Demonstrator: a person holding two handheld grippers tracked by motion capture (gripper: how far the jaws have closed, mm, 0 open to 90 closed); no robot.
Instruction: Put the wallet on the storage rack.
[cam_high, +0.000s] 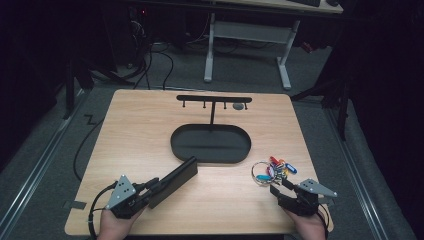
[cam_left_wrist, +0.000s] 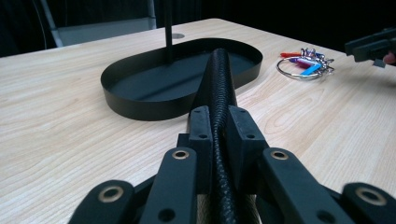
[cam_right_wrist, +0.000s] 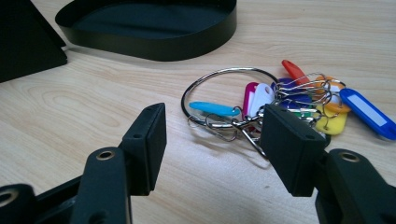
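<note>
Left gripper (cam_high: 150, 189): jaws pressed together on the near end of a flat black wallet (cam_high: 173, 181); in the left gripper view the wallet's textured edge (cam_left_wrist: 219, 88) runs forward from between the jaws.
Wallet, relative to left gripper: reaches ahead and to the right of it, with its far end at the near left rim of the tray (cam_high: 176, 150); from the left gripper view it appears to touch or lean on the tray wall (cam_left_wrist: 140, 109), though I cannot tell if it rests on it.
Right gripper (cam_high: 278, 190): jaws spread wide apart, nothing between them; the pads sit low over the tabletop in the right gripper view (cam_right_wrist: 210, 135).
Key ring, relative to right gripper: a large metal ring with coloured tags (cam_high: 272, 170) lies flat on the table just ahead of the open jaws; in the right gripper view the ring (cam_right_wrist: 224, 79) is just beyond the pads, with blue, white, pink, red, yellow and orange tags (cam_right_wrist: 327, 107) bunched at its right side.
Tray: a black oval dish, farther out from both grippers near the table's middle; its floor (cam_right_wrist: 154, 18) looks bare apart from the post.
Stand: a thin black post (cam_high: 212, 114) rises from the tray's far side and carries a crossbar with small pegs (cam_high: 214, 99).
Table: light wood surface (cam_high: 135, 125) under everything.
Hands: a hand holds each gripper at the near edge, left (cam_high: 114, 227) and right (cam_high: 311, 226).
</note>
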